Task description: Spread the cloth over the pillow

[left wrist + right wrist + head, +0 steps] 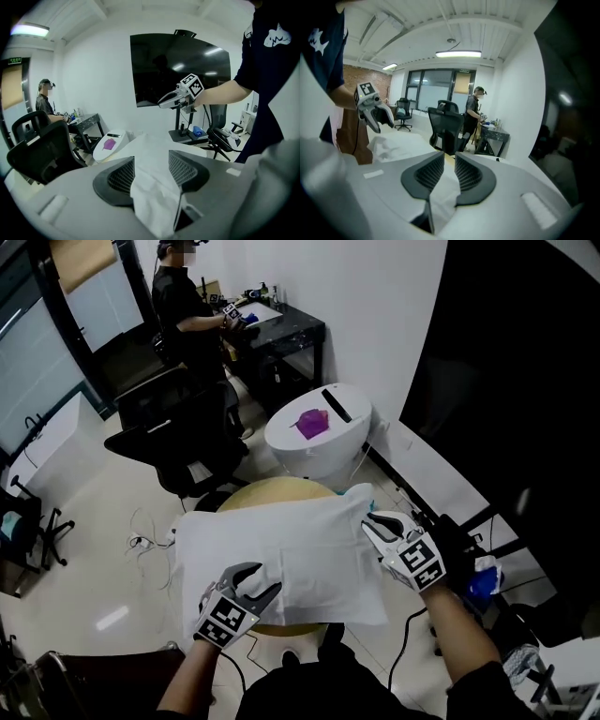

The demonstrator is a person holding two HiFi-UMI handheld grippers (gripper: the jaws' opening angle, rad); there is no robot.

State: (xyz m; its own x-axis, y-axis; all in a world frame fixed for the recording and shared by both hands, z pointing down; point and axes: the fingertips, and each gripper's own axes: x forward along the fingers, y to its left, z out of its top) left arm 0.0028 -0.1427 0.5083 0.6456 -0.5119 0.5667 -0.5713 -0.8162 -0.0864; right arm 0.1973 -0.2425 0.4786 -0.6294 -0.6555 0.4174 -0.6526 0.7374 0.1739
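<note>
White cloth is up, stretched between both grippers above the round tan table. The left gripper pinches its near edge and the right gripper nips a corner. Pale floor all around, a black chair beyond, and a person at a dark desk.

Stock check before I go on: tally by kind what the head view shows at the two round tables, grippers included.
Grippers: 2 (left gripper, right gripper, both clamped on the cloth)
White cloth: 1
Round tables: 2 (wooden round table, white round table)
Purple item: 1
Black bar: 1
Total: 7
</note>
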